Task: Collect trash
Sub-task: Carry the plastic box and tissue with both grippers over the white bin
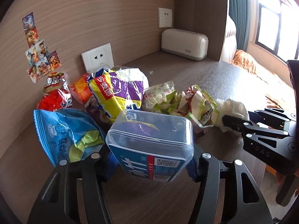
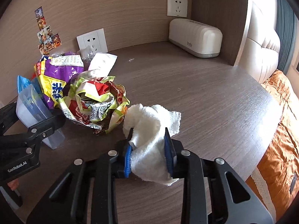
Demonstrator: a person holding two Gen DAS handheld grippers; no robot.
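A heap of trash lies on the brown table (image 2: 196, 93). My left gripper (image 1: 151, 160) is shut on a clear plastic box (image 1: 149, 140) with a blue label, its pads pressing both sides. That box (image 2: 31, 110) and the left gripper (image 2: 37, 128) also show at the left of the right wrist view. My right gripper (image 2: 149, 136) is shut on a crumpled white tissue (image 2: 149, 123). The tissue (image 1: 233, 108) touches a crumpled green and red wrapper (image 2: 97, 102). A blue snack bag (image 1: 63, 134), a red bag (image 1: 54, 97) and a yellow and purple bag (image 1: 115, 91) lie behind the box.
A beige ribbed case (image 2: 195, 37) stands in the back corner by a wall socket (image 2: 176, 5). A second socket (image 2: 92, 41) sits behind the heap. The table's rounded edge (image 2: 271, 130) borders a bed with an orange blanket (image 2: 280, 149).
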